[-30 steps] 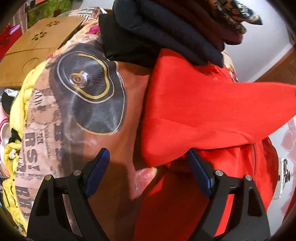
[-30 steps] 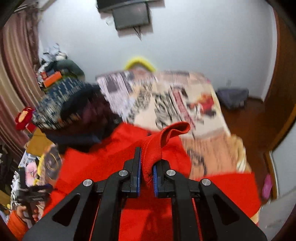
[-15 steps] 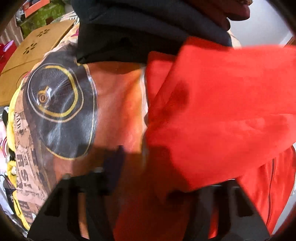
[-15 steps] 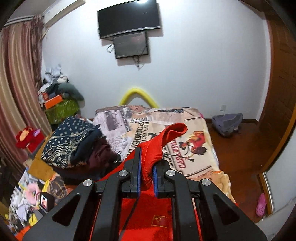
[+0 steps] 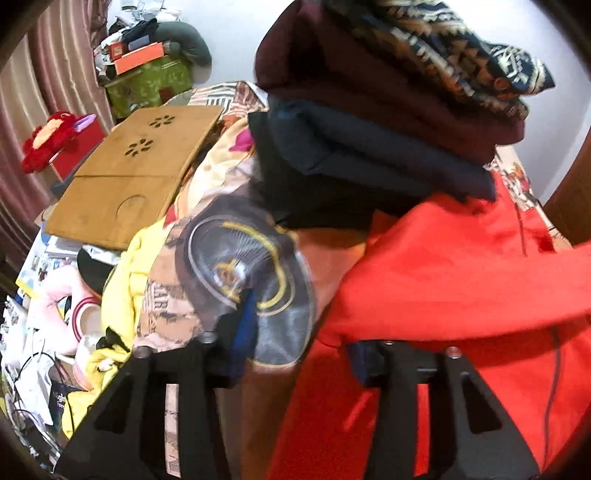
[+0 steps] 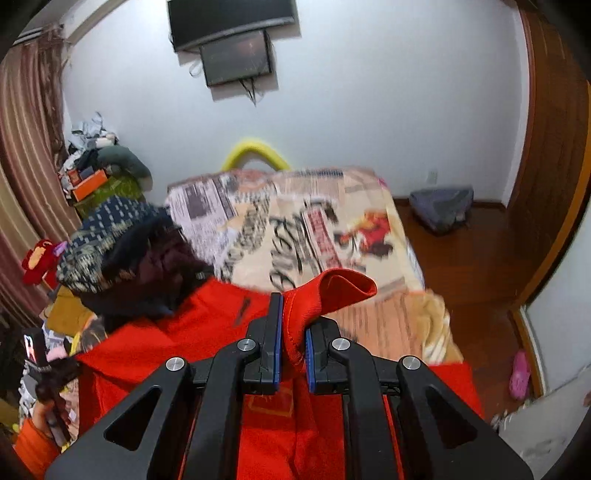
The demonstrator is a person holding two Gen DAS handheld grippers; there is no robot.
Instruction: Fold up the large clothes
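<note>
I count one red garment (image 6: pixel 155 332) spread on my one bed (image 6: pixel 332 206); one stack of folded clothes (image 5: pixel 388 122) at ten o'clock of it, four pieces as far as I can tell; two screens (image 6: pixel 236 33) at twelve; one pink slipper (image 6: pixel 520 373) at three; one wooden board (image 5: pixel 133 177).

Both wrist views look steeply down (close) on the bed (image 6: pixel 369 206).

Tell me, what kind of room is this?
Most likely a bedroom in someone's home. A bed with a printed cover fills the middle, a TV hangs on the wall above it, and a stack of folded clothes sits on the bed beside the red garment being folded.
</note>
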